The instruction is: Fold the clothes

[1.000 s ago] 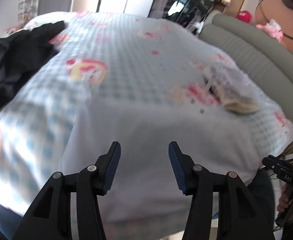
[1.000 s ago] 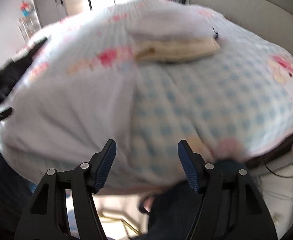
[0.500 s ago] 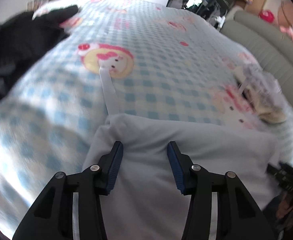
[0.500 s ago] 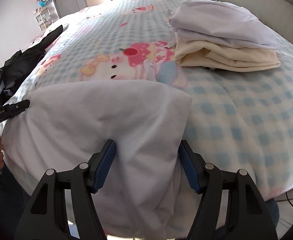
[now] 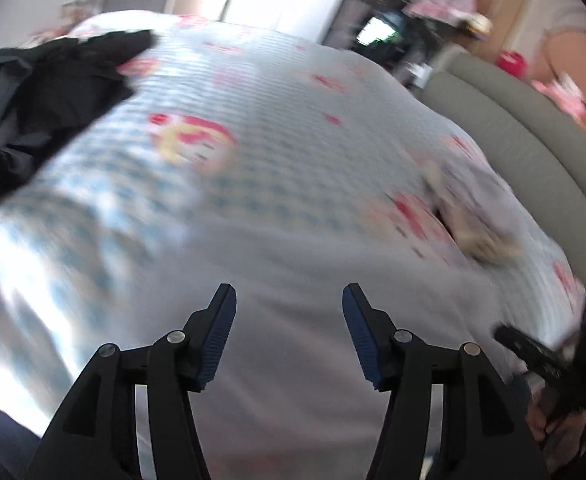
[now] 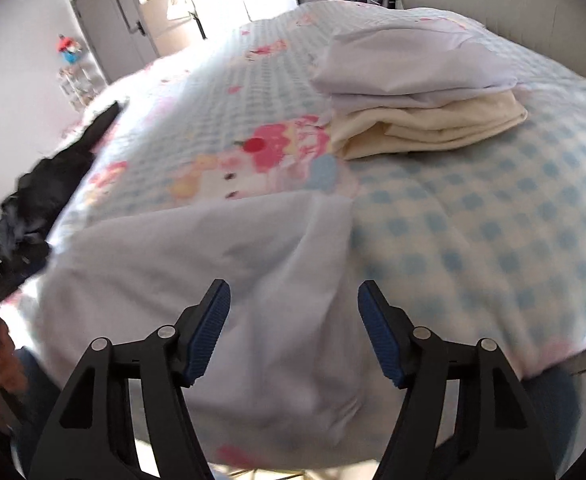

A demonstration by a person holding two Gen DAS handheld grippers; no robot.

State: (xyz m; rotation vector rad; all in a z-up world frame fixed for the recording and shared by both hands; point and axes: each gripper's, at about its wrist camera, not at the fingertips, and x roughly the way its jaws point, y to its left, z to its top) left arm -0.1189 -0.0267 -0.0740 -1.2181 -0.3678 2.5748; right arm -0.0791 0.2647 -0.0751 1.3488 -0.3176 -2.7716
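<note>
garment: white garment (image 6: 213, 264) lies flat at the bed's (image 6: 473, 232) near edge, within reach for folding
left gripper (image 5: 289, 330): spread, jaws just widened, nothing pinched, above cloth
right gripper (image 6: 293, 328): spread over its right fold, empty
done stack: folded pile (image 6: 413, 96) parked far side, out of the way
queue: dark clothes (image 5: 33, 96) left

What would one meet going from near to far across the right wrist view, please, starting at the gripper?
Right gripper → pale garment at the bed's near edge → checked bedspread → stack of folded clothes → grey door.
</note>
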